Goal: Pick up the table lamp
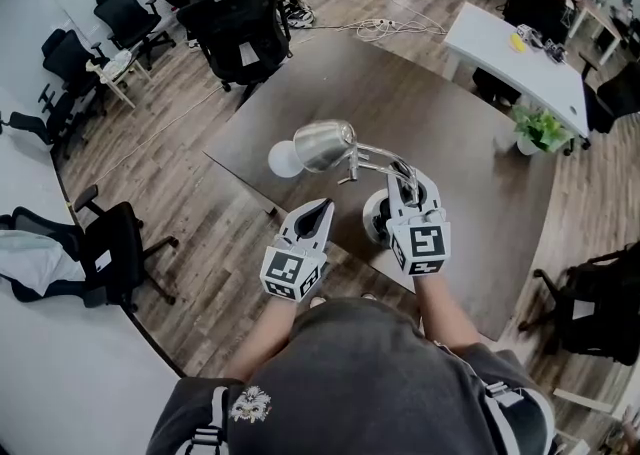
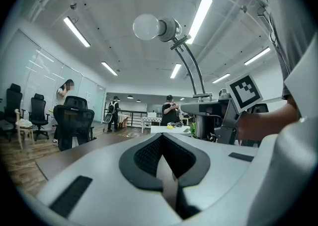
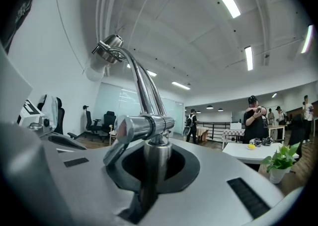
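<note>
Here's the table lamp [image 1: 330,148], and a good part of it is out of sight. From the head view its base [image 1: 376,219] is mostly covered by the right gripper [image 1: 404,189], with only a pale round edge peeking out on the left. I can't tell whether that base sits on the dark desk [image 1: 460,113] or hangs clear of it. In the right gripper view the base is hidden altogether below the jaws. The bulb [image 1: 285,159], plain white from above, almost melts into the pale wall there. In the left gripper view the foot of the lamp is blocked by the right gripper's body and its marker cube [image 2: 245,91].

Both forearms reach forward from under the person's head, elbows lost behind the shoulders.

The right gripper is held level, jaws clamped tight on the lamp's upright chrome stem [image 3: 158,163], right under the cross joint. From there the twin rods arc up and over to the left, ending in the chrome shade [image 1: 325,145] above the desk's near edge.

The left gripper [image 1: 320,211] sits level just beside the right one, near the lamp but apart from it. Its jaws are pressed together with nothing between them.
</note>
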A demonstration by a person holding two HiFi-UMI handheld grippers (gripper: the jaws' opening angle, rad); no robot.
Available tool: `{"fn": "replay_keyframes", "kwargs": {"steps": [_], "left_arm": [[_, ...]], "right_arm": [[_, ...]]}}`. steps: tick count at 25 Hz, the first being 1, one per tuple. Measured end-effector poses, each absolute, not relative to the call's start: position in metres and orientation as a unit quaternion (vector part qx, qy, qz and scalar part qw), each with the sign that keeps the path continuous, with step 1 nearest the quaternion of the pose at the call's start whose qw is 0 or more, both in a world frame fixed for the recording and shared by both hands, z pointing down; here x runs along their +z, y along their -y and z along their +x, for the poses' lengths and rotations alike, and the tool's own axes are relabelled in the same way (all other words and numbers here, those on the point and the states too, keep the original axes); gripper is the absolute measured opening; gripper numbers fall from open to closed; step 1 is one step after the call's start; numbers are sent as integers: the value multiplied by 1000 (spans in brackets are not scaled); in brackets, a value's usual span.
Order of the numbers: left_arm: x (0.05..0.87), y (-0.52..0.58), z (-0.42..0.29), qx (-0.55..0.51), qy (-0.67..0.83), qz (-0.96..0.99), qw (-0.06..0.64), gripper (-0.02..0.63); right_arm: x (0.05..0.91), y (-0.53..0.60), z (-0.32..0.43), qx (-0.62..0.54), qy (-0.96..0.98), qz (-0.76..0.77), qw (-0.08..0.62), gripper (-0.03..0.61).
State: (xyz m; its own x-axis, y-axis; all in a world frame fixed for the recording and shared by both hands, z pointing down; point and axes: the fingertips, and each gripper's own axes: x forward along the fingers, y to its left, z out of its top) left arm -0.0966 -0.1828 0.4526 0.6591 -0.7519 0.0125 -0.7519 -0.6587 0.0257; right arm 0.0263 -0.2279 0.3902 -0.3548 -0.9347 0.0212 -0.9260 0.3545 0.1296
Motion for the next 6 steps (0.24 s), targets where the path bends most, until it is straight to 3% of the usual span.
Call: {"fn": "replay_keyframes", "kwargs": {"steps": [6], "left_arm": [[455,187,-94,5,413,911,11,6]], "right_arm": [[393,233,30,-47,820,568,44,37]]}}
